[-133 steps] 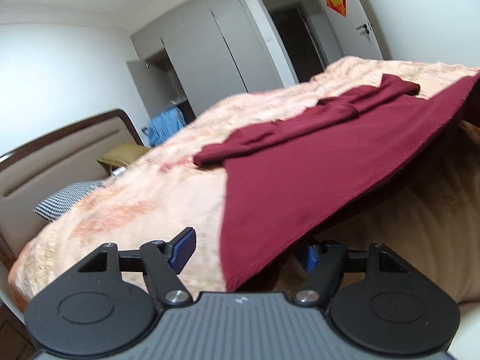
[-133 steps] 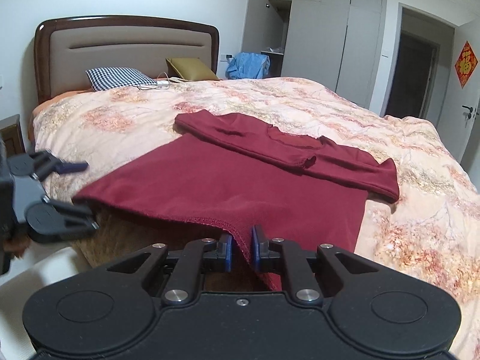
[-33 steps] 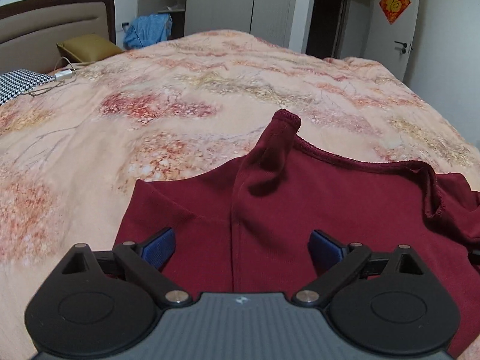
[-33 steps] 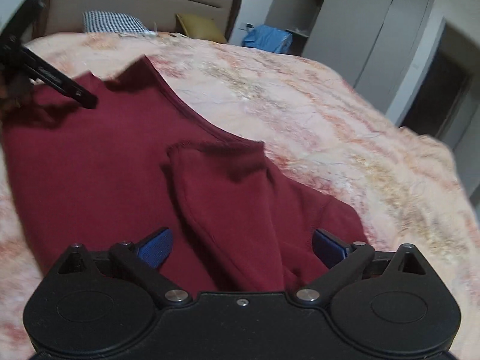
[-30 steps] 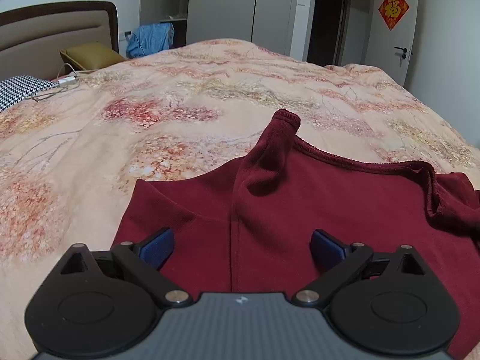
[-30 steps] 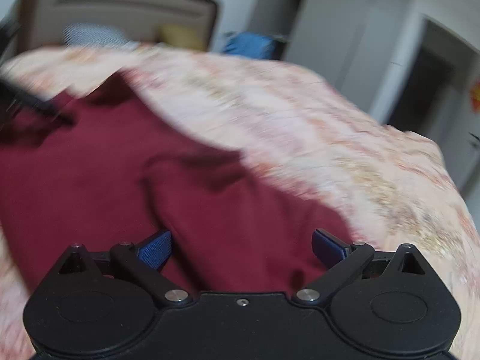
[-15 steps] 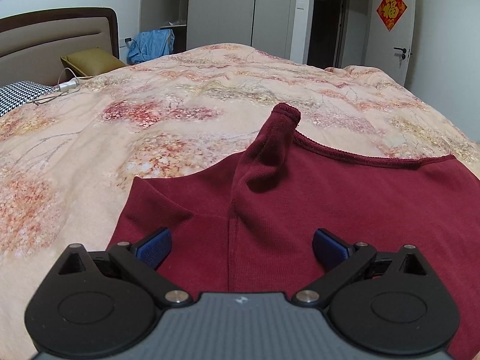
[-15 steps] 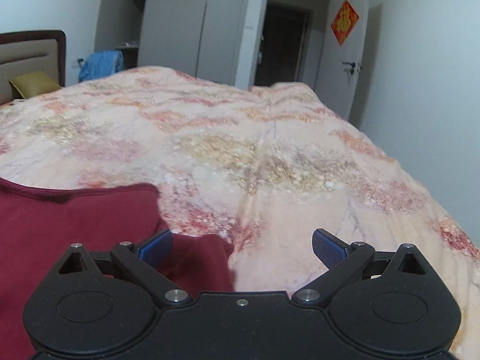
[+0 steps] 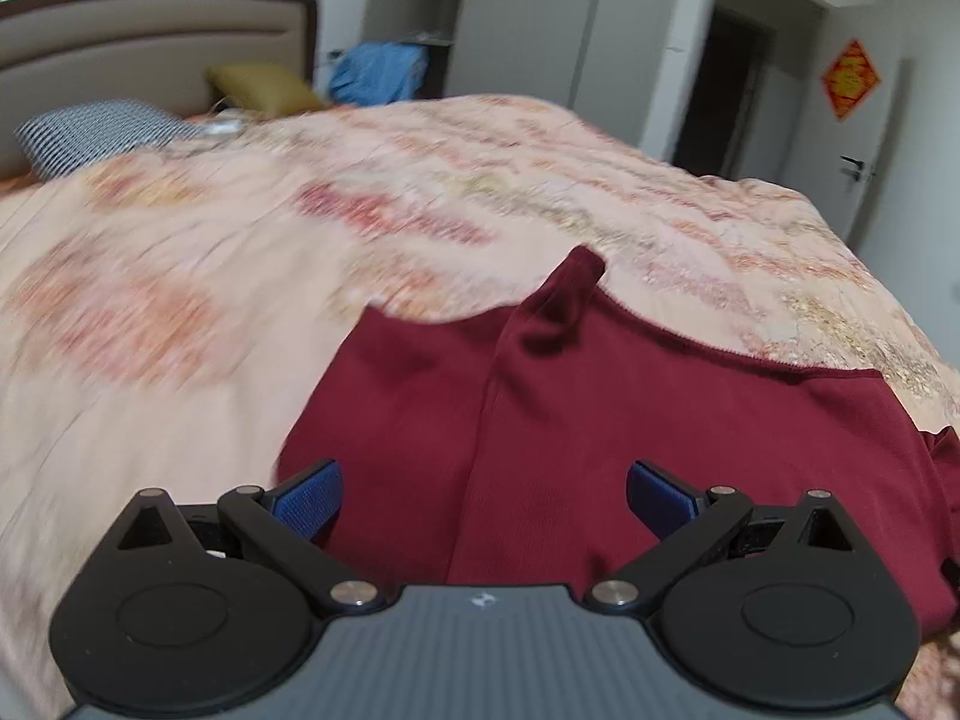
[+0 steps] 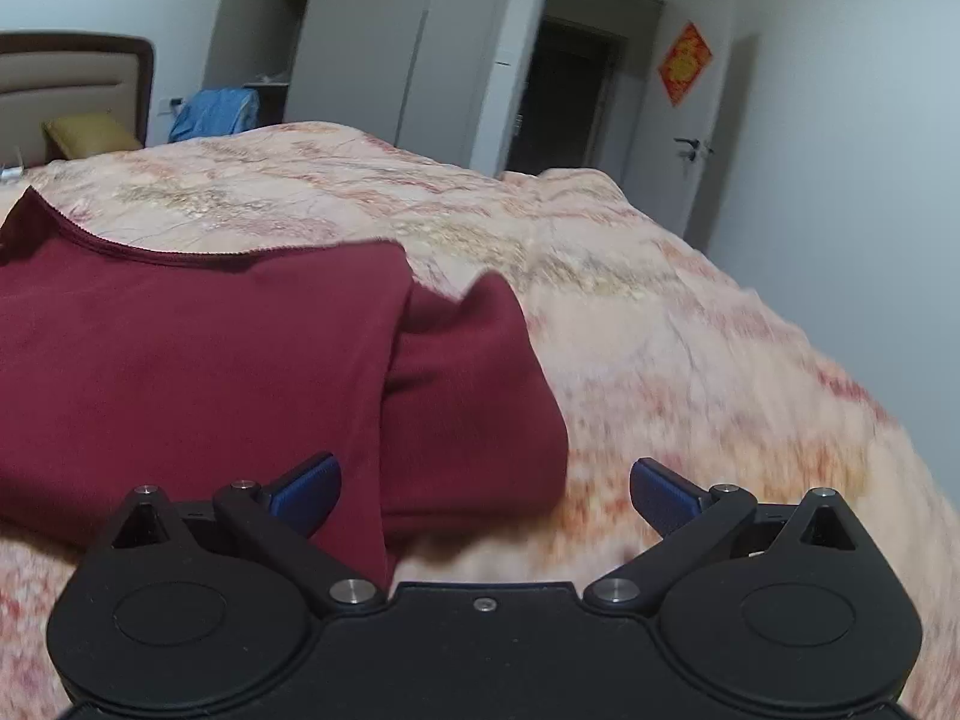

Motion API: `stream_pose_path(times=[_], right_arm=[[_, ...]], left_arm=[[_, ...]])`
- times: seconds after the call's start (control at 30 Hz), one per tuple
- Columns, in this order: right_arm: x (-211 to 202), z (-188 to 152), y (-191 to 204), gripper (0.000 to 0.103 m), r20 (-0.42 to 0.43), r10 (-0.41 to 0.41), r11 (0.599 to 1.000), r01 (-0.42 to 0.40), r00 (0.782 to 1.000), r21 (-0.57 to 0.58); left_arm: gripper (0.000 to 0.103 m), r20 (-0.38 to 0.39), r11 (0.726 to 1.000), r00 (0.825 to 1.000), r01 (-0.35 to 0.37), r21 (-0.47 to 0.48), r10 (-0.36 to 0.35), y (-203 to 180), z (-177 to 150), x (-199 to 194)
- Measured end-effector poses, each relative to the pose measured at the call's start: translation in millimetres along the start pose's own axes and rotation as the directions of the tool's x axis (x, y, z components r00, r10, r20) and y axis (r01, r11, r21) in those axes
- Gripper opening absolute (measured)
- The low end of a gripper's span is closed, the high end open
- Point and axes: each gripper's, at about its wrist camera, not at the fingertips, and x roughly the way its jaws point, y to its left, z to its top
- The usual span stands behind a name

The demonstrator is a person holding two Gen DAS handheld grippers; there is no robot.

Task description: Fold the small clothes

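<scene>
The left gripper (image 9: 483,495) hangs over the near part of the dark red top (image 9: 600,420) with its blue-padded fingers spread wide and nothing between them, and the right gripper (image 10: 485,495) is likewise spread and empty, poised over the garment's right end. The step in hand looks like choosing fresh holds for the next fold, and to do it well each gripper should probably come down on a clean outer edge, take every layer at that spot rather than only the top one, and lift both sides together so the fabric turns over evenly instead of dragging across the quilt (image 9: 180,300). The top lies on the peach floral quilt of the bed, towards its near side, already doubled over: a stitched hem (image 10: 180,257) runs along the far edge, a raised crease (image 9: 516,348) runs from the near side up to a small peak at the far edge, and a thicker folded portion (image 10: 468,396) sticks out beyond the upper layer on the right. The cloth looks soft and limp, so it will likely sag where unsupported.
</scene>
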Motion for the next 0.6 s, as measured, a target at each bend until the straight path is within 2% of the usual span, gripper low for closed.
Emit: stream_pose_path(times=[0.1, 0.27, 0.43, 0.6], right_arm=[[-2, -16, -8, 0.102, 0.012, 0.021, 0.994, -0.022, 1.000, 0.111], [7, -26, -26, 0.103, -0.008, 0.109, 0.960, -0.103, 0.994, 0.261], [-1, -36, -29, 0.103, 0.050, 0.119, 0.947, -0.128, 0.992, 0.295], [-8, -40, -32, 0.103, 0.064, 0.102, 0.943, -0.117, 0.993, 0.312]], left_arm=[[0.103, -0.036, 0.997, 0.999, -0.031, -0.077, 0.028, 7, -14, -22], [0.103, -0.071, 0.986, 0.996, -0.065, -0.154, 0.054, 15, -32, -58], [0.103, -0.056, 0.988, 0.997, -0.064, -0.141, 0.056, 10, -41, -91], [0.103, -0.034, 0.991, 0.998, -0.048, -0.123, 0.044, 3, -45, -112]])
